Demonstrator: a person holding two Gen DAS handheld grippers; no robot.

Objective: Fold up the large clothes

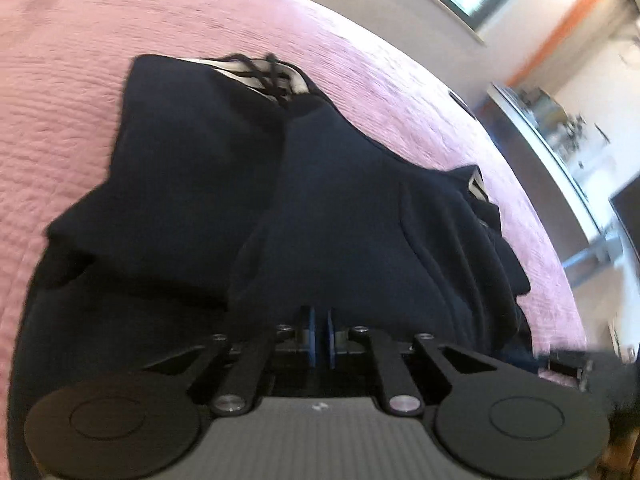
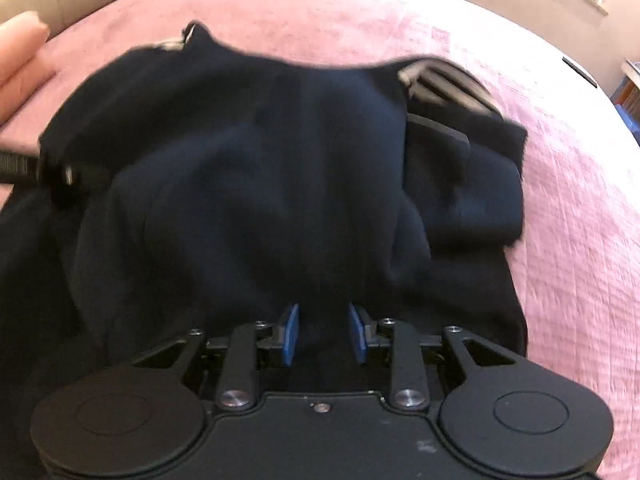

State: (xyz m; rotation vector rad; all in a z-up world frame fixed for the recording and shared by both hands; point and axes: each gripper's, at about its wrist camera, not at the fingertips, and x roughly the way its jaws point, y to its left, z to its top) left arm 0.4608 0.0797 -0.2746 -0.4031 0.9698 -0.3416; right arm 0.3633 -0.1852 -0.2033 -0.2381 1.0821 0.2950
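Note:
A large dark navy garment [image 1: 304, 200] with a white striped lining and black drawstrings near its far end lies bunched on a pink bedspread [image 1: 80, 80]. My left gripper [image 1: 320, 316] has its blue pads almost together, pinching a fold of the garment's near edge. In the right wrist view the same garment [image 2: 260, 168] fills the middle, with striped lining at its far right. My right gripper [image 2: 323, 316] has its blue pads apart with dark cloth bulging between them. The other gripper's black tip [image 2: 60, 176] shows at the left.
The pink bedspread [image 2: 560, 200] surrounds the garment. A grey bed frame edge [image 1: 540, 152] and a cluttered shelf [image 1: 560, 120] stand at the right of the left wrist view. A hand [image 2: 20, 52] shows at the upper left of the right wrist view.

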